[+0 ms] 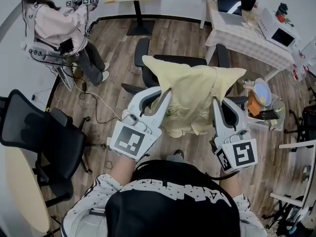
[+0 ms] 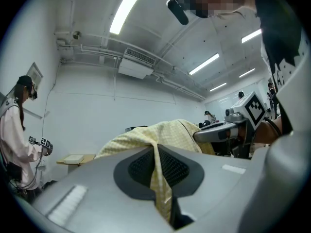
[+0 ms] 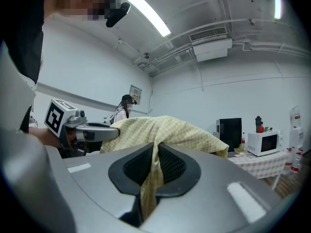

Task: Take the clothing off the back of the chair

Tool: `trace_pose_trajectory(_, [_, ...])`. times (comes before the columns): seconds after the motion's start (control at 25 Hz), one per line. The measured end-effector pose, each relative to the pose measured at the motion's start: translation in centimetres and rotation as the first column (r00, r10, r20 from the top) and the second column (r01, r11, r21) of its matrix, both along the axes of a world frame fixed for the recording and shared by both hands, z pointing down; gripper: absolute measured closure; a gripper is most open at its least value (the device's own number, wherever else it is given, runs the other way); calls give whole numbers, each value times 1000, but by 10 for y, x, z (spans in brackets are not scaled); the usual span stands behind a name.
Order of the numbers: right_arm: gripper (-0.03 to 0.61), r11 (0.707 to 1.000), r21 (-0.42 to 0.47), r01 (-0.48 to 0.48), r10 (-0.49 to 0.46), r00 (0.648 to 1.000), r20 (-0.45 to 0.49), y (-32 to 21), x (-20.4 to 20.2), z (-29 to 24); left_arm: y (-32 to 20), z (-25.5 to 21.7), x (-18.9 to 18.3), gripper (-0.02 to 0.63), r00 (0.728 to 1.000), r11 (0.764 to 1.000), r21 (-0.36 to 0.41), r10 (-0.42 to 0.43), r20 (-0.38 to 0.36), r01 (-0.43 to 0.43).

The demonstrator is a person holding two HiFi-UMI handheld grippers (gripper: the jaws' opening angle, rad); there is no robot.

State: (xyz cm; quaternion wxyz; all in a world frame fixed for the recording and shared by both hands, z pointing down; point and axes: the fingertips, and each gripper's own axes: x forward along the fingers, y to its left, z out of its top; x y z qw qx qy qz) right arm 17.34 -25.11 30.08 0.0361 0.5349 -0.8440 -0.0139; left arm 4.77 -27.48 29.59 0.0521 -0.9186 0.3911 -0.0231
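Hanging clothing [image 1: 190,95] inside left claw [image 1: 166,96]

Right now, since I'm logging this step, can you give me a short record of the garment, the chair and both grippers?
garment: yellow garment, checked, spread between both grippers
chair: black chair, its back partly covered by the cloth
left gripper: jaws shut on the cloth's left side
right gripper: jaws shut on its right side
clear of the chair back: cannot tell
bystander: person standing at upper left
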Motion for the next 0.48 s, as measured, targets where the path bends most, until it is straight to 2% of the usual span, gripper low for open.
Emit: trace_pose_trajectory(0.48, [541,1000,20,-10,9,1000,3,7,-22,-5,8,0,-15,603,999,999,2,47,-6,-47])
